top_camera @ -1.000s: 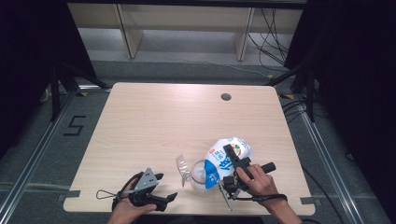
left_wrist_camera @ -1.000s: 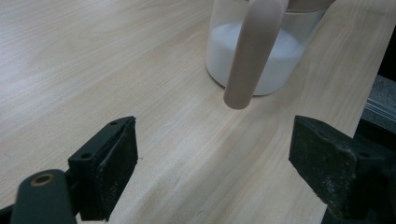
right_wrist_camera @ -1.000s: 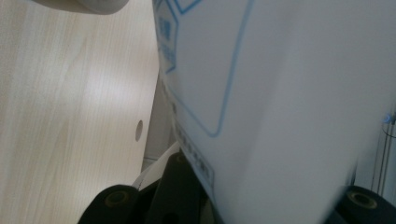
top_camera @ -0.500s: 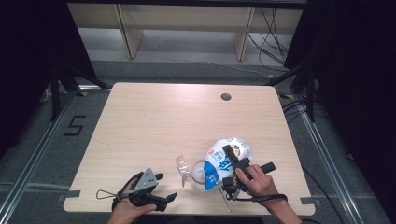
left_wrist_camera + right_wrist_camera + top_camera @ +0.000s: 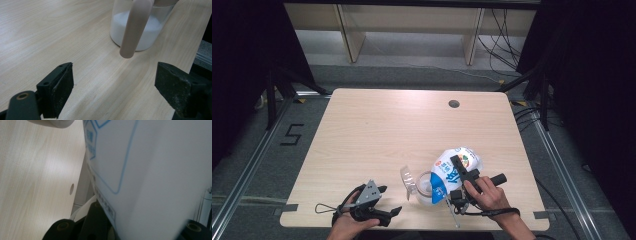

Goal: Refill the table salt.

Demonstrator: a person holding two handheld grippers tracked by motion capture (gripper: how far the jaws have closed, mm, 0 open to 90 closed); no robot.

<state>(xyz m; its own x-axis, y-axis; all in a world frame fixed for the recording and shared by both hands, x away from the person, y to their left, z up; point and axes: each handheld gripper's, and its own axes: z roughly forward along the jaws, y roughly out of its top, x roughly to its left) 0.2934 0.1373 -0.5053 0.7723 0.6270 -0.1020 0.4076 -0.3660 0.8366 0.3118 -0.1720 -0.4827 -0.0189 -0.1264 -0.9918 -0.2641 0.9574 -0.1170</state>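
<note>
Right gripper (image 5: 460, 176) is clamping the tilted bag (image 5: 457, 165), pouring white powder into the jar (image 5: 424, 187) at lower centre; left gripper (image 5: 384, 202) idling wide open, empty. Next: tilt further, steadily.

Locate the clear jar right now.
In the high view, the clear jar stands near the table's front edge, right of centre, under the tipped bag held by the right gripper.
</note>
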